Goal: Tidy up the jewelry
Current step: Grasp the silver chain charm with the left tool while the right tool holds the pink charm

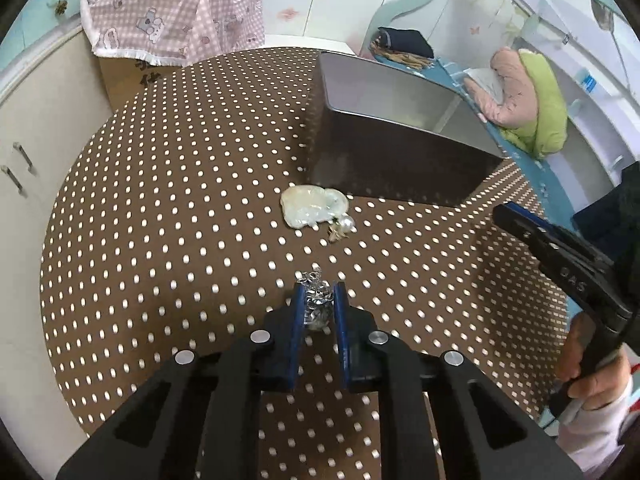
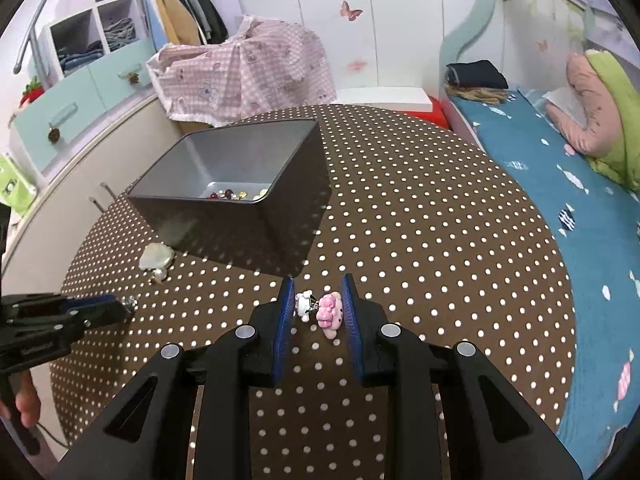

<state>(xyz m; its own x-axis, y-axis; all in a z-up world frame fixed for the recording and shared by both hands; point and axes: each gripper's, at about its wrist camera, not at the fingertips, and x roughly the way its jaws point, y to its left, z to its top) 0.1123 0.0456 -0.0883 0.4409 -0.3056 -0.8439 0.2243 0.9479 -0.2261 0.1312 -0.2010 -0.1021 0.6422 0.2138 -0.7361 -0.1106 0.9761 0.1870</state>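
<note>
Left wrist view: left gripper (image 1: pixel 319 300) has its blue pads pressed on a crumpled silver chain piece (image 1: pixel 318 305); only here is that pinch seen close.
Right wrist view: right gripper (image 2: pixel 316 306) stands spread around a white cat charm (image 2: pixel 304 305) and a pink cat charm (image 2: pixel 329 314); whether the pads touch them I cannot tell.
Tin: dark rectangular metal box (image 2: pixel 256 216), grey inside; red and yellow beads (image 2: pixel 232 195) lie on its floor, shown only by the right camera.
Shell: pale glossy shell-like piece (image 1: pixel 313 208) just beside the tin, a pearl ornament (image 1: pixel 345 225) touching it.
Table: round, brown cloth with white dots (image 1: pixel 180 208).
Other gripper: right gripper's black body shows at the left view's edge.
</note>
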